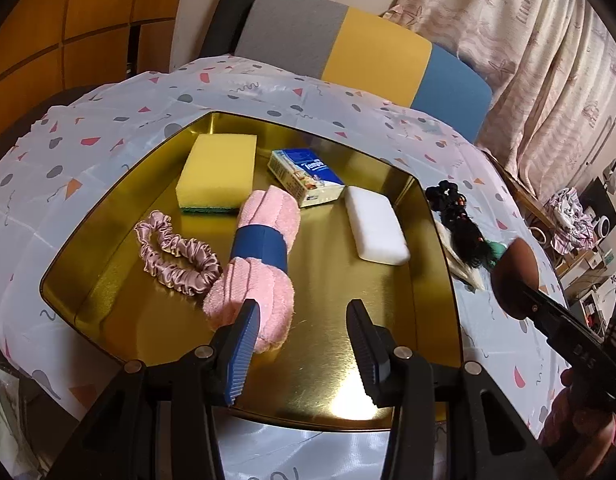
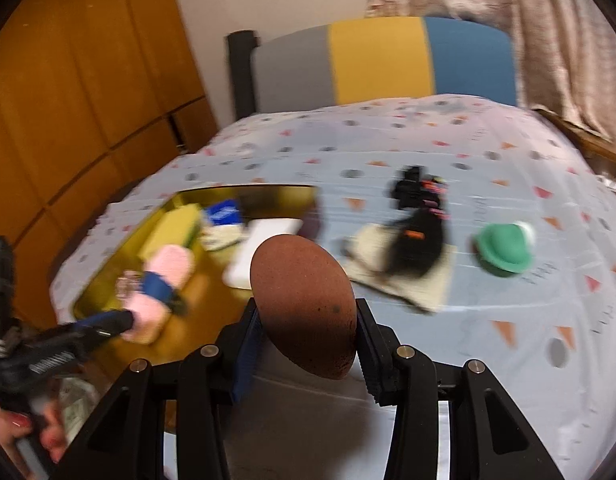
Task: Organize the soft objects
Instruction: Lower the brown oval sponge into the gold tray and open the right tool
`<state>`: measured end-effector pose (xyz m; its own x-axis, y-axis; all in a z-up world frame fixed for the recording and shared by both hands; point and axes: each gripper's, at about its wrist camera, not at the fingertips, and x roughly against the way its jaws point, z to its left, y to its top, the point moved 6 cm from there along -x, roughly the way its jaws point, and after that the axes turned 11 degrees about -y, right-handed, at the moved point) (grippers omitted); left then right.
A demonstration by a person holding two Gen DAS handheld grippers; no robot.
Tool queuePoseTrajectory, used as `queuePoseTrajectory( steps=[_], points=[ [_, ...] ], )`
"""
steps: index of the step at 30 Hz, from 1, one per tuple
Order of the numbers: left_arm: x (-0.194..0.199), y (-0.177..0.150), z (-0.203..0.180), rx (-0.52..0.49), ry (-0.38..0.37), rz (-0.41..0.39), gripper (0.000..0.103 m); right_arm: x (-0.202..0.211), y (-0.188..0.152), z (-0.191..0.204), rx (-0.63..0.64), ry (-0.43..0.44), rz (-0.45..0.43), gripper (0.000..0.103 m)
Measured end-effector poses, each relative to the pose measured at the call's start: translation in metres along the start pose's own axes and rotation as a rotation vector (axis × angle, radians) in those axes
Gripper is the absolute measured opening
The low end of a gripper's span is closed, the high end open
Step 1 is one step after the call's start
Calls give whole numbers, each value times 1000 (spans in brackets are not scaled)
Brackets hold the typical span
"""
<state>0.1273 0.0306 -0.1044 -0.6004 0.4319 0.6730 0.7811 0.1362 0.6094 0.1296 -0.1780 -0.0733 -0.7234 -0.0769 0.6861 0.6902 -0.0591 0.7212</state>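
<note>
A gold tray [image 1: 424,280] holds a yellow sponge [image 1: 218,166], a tissue pack [image 1: 308,176], a white sponge [image 1: 376,224], a pink satin scrunchie [image 1: 176,256] and a rolled pink towel with a blue band [image 1: 260,256]. My left gripper [image 1: 304,320] is open and empty over the tray, its left finger beside the towel's near end. My right gripper [image 2: 308,320] is shut on a brown egg-shaped makeup sponge [image 2: 304,304], held above the cloth near the tray's right side; it also shows in the left wrist view [image 1: 514,276].
On the patterned cloth [image 2: 388,140] right of the tray lie a black hair bundle [image 2: 418,232] on a cream cloth [image 2: 408,284] and a green round object [image 2: 506,250]. A striped chair back [image 2: 384,60] stands behind the table. A wooden cabinet [image 2: 68,100] stands to the left.
</note>
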Motion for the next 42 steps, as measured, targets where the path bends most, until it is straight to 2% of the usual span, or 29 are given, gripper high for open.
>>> queuePoseTrajectory(
  steps=[6,10,15,20,25,30,34,42],
  points=[
    [5,4,7,27,8,-18,45,-25,12,62,87,65,64,45],
    [9,8,14,55,22,-37,45,-51,18,92,89,84,134,45],
    [11,11,21,87,24,-42,45,-81,21,109,90,74,182,46],
    [11,13,23,98,20,-42,45,-98,24,117,94,58,214,52],
    [11,12,23,102,19,-44,45,-89,27,113,96,57,171,67],
    [9,10,20,95,17,-36,45,-64,33,104,105,49,94,68],
    [8,8,12,75,-20,-30,45,-42,32,87,97,27,34,72],
    [6,0,-17,-18,-76,-8,45,-14,16,18,-10,-60,5,76]
  ],
)
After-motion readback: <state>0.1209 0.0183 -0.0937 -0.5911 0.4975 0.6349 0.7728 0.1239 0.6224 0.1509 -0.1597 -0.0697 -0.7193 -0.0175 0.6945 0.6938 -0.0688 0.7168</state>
